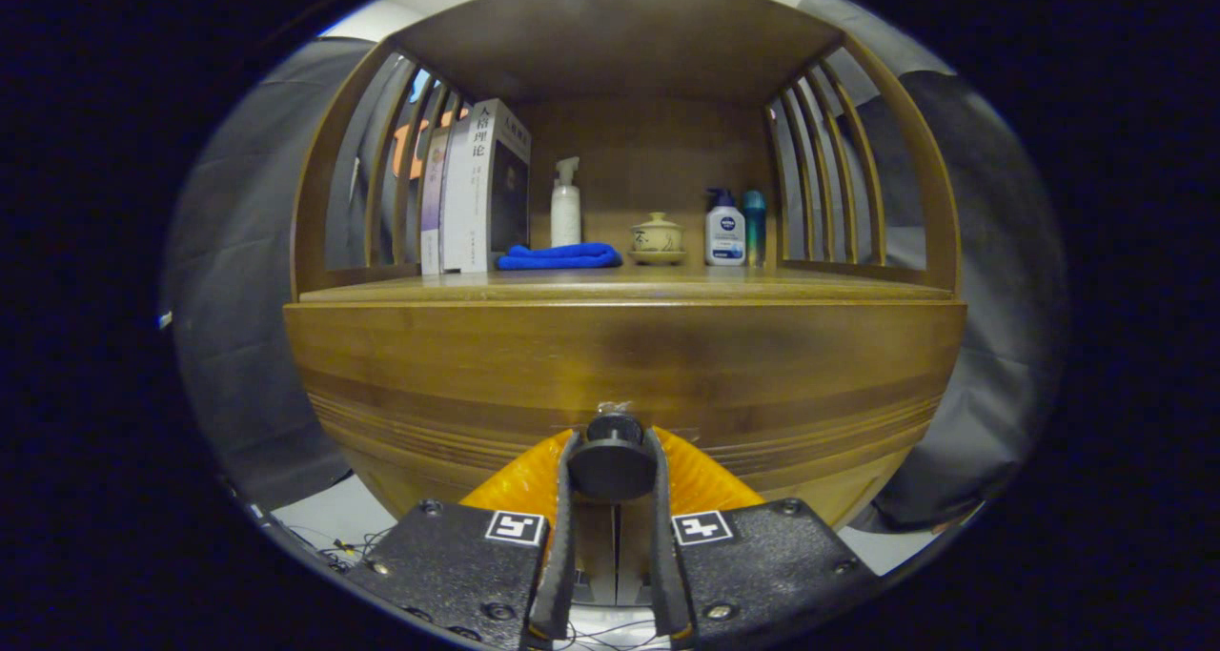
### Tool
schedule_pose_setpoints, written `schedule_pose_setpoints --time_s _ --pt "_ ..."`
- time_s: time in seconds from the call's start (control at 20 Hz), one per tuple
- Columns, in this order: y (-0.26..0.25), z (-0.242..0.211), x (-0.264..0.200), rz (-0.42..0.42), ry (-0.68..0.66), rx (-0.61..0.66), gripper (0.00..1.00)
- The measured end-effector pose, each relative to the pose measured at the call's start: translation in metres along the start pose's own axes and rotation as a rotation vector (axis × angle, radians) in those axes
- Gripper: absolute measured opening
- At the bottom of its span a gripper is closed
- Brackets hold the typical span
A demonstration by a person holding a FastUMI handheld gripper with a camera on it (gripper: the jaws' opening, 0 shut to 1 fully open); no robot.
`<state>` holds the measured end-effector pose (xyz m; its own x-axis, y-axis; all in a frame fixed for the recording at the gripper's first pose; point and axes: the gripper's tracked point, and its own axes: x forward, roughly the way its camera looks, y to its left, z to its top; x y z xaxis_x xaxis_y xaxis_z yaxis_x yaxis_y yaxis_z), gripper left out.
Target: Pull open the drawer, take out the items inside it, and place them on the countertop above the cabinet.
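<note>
A handheld claw [612, 465] is closed on the round dark drawer knob [611, 464], one finger pressing each side of it. The knob sits at the centre of the wooden drawer front [624, 370], which looks flush with the cabinet; whatever lies inside is hidden. Directly above the drawer front is the table [624, 287], the cabinet's wooden top. Farther back on it, above the knob, a folded blue cloth [559, 256] lies before a white pump bottle [565, 204]. Left of the cloth stand upright books [484, 189]. Right of the cloth sit a small lidded cup [657, 238], a white lotion bottle [724, 229] and a teal bottle [754, 227].
</note>
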<state>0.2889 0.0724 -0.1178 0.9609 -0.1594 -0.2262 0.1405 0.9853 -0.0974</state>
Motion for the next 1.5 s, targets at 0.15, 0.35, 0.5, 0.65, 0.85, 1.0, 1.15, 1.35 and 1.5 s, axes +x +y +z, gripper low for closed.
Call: schedule_pose_setpoints --time_s 0.15,0.35,0.5,0.65,0.85,1.0,1.15,1.35,1.5 --pt "0.000 -0.006 -0.020 0.005 0.005 0.015 0.35" --pt "0.000 -0.010 -0.044 0.012 -0.003 0.008 0.35" --pt "-0.001 -0.015 -0.063 0.021 -0.004 0.025 0.35" --pt "-0.004 -0.019 -0.086 0.026 -0.003 0.024 0.35" --pt "-0.003 -0.025 -0.115 0.026 0.006 0.013 0.35" --pt "0.000 -0.028 -0.132 0.032 0.000 0.014 0.35" --pt "0.000 -0.033 -0.146 0.038 0.000 -0.006 0.35" --pt "-0.001 -0.038 -0.158 0.047 0.004 0.003 0.35" --pt "-0.001 -0.046 -0.160 0.051 0.022 0.002 0.35"
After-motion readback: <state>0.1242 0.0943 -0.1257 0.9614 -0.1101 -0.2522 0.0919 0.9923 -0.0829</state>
